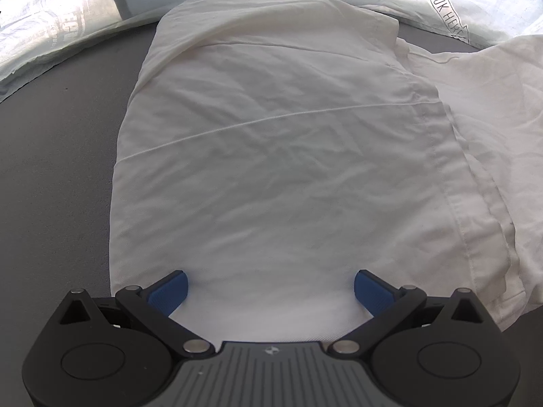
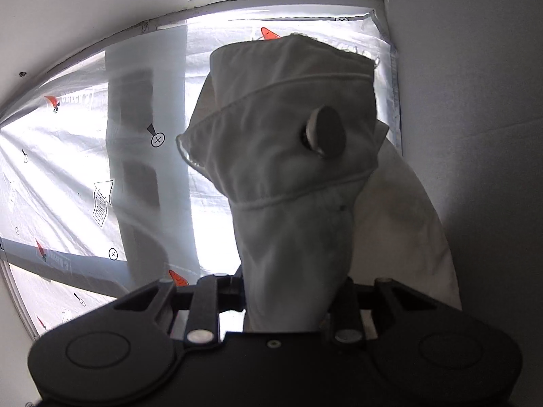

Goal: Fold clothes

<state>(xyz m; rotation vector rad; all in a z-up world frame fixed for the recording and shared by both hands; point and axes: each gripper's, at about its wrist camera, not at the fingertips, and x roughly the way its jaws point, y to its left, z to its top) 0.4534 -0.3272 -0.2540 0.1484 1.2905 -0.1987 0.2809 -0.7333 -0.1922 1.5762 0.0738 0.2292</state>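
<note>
White cotton covers most of a grey worktop (image 1: 57, 176) as a person folds clothes with two hand-held tools. Seen from the left wrist, the left gripper (image 1: 270, 293) points down over the near edge of the white garment (image 1: 271, 135), its blue pads (image 1: 169, 293) spread wide on either side of the cloth, gripping nothing. The right gripper (image 2: 292, 298) points about level and is clamped on a bunched part of the garment (image 2: 288, 169), lifted before a window covered with printed plastic sheeting (image 2: 68, 176). A dark round button (image 2: 327, 134) shows on the raised fabric. The sheeting (image 1: 475, 6), printed with carrots, also lies beyond the garment.
</note>
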